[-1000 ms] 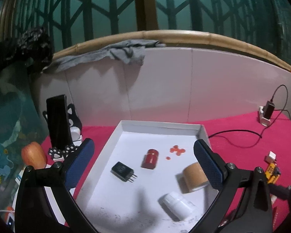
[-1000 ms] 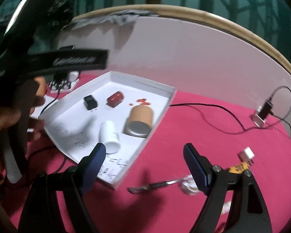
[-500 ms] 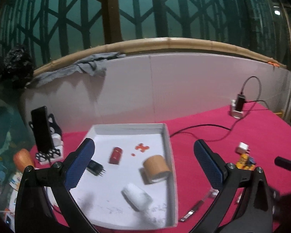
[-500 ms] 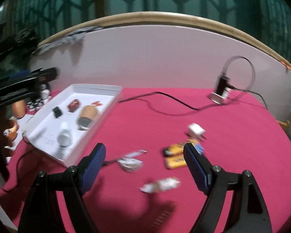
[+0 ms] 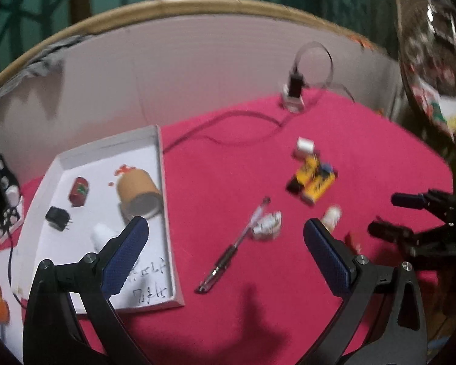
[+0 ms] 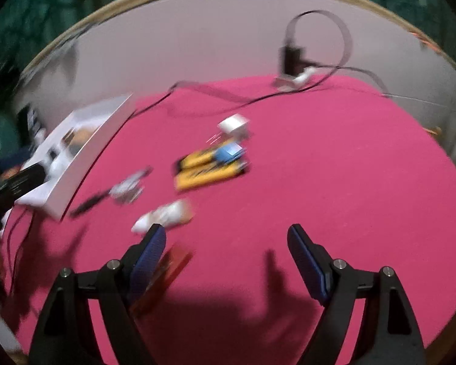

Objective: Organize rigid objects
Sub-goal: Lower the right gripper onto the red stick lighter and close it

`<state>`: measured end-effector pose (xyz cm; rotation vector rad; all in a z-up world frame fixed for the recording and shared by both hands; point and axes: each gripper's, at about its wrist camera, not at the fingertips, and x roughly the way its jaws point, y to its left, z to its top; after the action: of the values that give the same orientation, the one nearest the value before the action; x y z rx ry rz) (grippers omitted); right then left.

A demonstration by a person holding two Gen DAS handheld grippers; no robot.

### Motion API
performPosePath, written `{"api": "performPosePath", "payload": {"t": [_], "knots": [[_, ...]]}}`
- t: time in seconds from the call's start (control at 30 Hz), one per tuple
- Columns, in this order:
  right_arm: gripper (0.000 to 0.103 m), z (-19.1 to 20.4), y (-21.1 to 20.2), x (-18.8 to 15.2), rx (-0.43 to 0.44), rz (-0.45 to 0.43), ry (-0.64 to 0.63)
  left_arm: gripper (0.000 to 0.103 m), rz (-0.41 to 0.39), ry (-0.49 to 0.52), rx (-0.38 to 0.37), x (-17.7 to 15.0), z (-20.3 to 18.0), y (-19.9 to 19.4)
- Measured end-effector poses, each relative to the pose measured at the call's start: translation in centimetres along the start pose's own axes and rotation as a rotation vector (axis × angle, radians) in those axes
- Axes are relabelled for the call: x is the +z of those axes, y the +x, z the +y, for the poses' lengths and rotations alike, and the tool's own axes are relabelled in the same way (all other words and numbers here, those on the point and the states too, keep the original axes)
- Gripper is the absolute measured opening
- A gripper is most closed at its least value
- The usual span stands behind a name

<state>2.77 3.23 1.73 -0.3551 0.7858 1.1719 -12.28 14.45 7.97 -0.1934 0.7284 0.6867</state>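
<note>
A white tray (image 5: 164, 182) on the red cloth holds a brown tape roll (image 5: 138, 190), a red can (image 5: 79, 191), a black plug (image 5: 57, 218) and a white bottle (image 5: 101, 235). Loose on the cloth lie a pen (image 5: 232, 248), a crumpled white piece (image 5: 267, 226), yellow packs (image 5: 313, 179), a white adapter (image 5: 304, 145) and a small white bottle (image 5: 331, 216). My left gripper (image 5: 225, 252) is open and empty above the pen. My right gripper (image 6: 225, 258) is open and empty over bare cloth, with the small white bottle (image 6: 164, 214) and a red item (image 6: 167, 269) by its left finger.
A charger with a black cable (image 5: 295, 91) sits at the back by the white wall panel (image 5: 197, 70). A phone stand (image 5: 0, 188) is left of the tray. The cloth's right edge (image 5: 440, 164) drops off. The right gripper also shows in the left wrist view (image 5: 410, 216).
Both grippers have swung right, away from the tray and toward the loose items on the cloth. Both views are blurred by motion. Both stay open.
</note>
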Motion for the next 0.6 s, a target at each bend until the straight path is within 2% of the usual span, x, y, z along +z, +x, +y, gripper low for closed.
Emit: {"api": "performPosePath", "payload": {"t": [0.07, 0.23, 0.37, 0.4, 0.43, 0.47, 0.5, 0.53, 0.57, 0.6], "knots": [[0.081, 2.0, 1.0, -0.7, 0.018, 0.032, -0.041, 0.103, 0.035, 0.026, 0.012, -0.2, 0.0, 1.0], [0.081, 4.2, 2.8, -1.0, -0.054, 0.056, -0.094, 0.103, 0.138, 0.116, 0.015, -0.7, -0.3, 3.6], [0.080, 4.5, 2.6, -1.4, -0.108, 0.022, -0.163, 0.102, 0.178, 0.157, 0.011, -1.1, -1.0, 5.0], [0.074, 4.2, 2.3, -1.5, -0.107, 0.018, -0.174, 0.101, 0.185, 0.166, 0.011, -1.1, -1.2, 5.3], [0.060, 3.9, 2.0, -1.5, -0.100, 0.017, -0.184, 0.099, 0.185, 0.187, 0.006, -0.9, -1.5, 5.4], [0.054, 3.7, 2.0, -1.6, -0.097, 0.020, -0.187, 0.098, 0.188, 0.203, -0.003, -0.9, -1.6, 5.5], [0.044, 3.1, 1.8, -1.6, -0.098, 0.023, -0.188, 0.098, 0.197, 0.229, -0.017, -0.7, -1.9, 5.7], [0.038, 2.5, 1.7, -1.6, -0.099, 0.026, -0.185, 0.097, 0.204, 0.244, -0.020, -0.6, -2.0, 5.9], [0.036, 1.7, 1.6, -1.5, -0.094, 0.027, -0.172, 0.095, 0.219, 0.265, -0.031, -0.4, -2.1, 6.2], [0.034, 1.2, 1.6, -1.5, -0.085, 0.028, -0.156, 0.087, 0.236, 0.272, -0.051, -0.3, -2.1, 6.4]]}}
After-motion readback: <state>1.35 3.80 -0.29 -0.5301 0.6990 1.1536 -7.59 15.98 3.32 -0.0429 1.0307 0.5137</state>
